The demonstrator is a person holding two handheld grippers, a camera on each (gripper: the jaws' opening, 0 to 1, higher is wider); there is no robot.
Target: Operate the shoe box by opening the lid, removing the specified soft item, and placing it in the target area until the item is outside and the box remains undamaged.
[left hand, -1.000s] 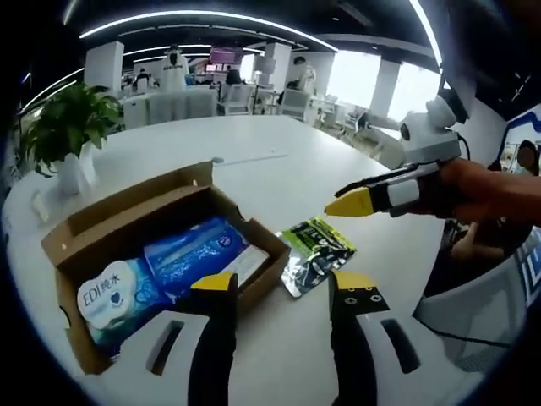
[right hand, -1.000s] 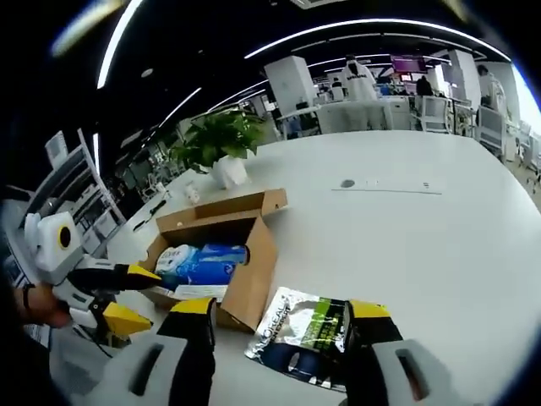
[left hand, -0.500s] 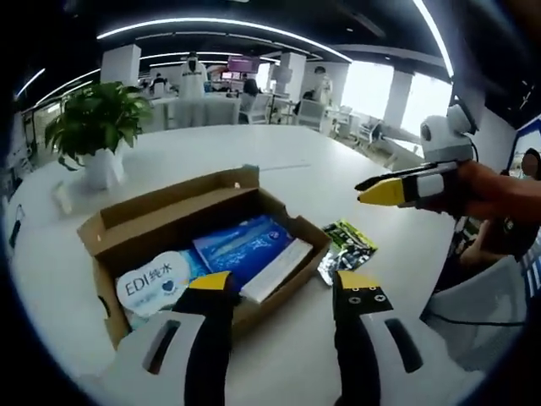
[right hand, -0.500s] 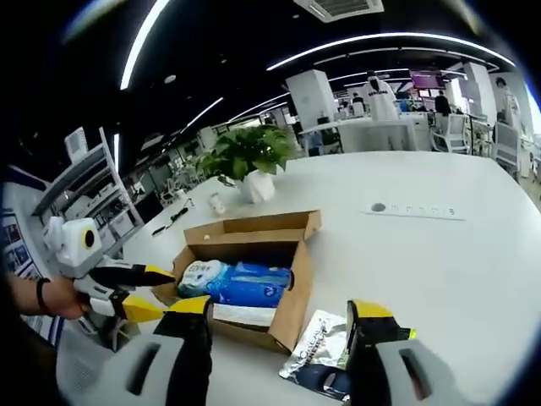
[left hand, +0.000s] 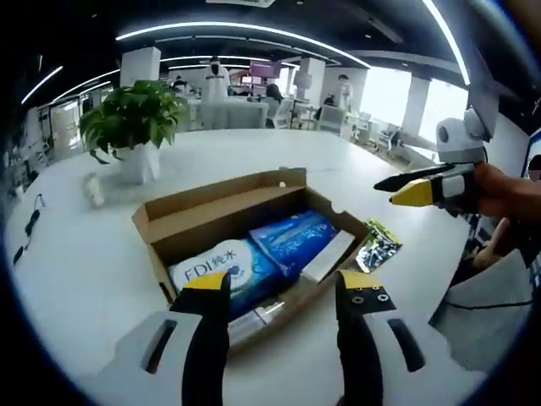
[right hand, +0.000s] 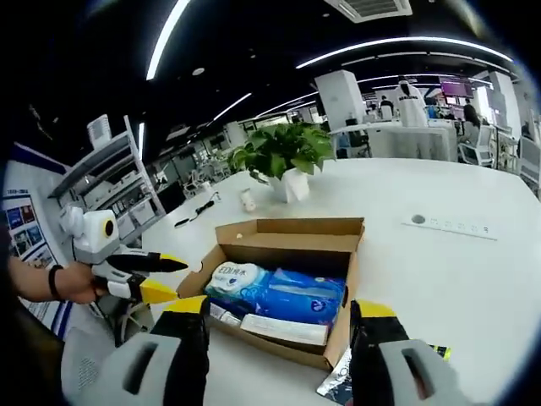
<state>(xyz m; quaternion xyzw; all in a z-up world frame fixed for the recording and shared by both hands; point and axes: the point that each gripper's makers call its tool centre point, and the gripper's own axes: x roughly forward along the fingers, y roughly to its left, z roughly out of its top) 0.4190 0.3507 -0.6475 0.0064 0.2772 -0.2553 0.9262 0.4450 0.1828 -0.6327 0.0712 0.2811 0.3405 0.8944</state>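
the open box (left hand: 254, 222) sits mid-frame on the white table (left hand: 101, 271), bare tabletop all around it. inside lie blue wipe packs (right hand: 279, 292). a foil pouch (left hand: 379, 245) lies just right of the box, partly cut off behind the right gripper (right hand: 279, 320). left gripper (left hand: 281, 288) and right gripper both released, holding nothing.

An open brown cardboard shoe box (left hand: 221, 211) sits on the round white desk (left hand: 76, 262), holding a blue soft wipes pack (left hand: 226, 269). The left hand-held gripper (left hand: 283, 292) hovers just before it, jaws apart, empty. A green foil pouch (left hand: 378, 244) lies beside the box.
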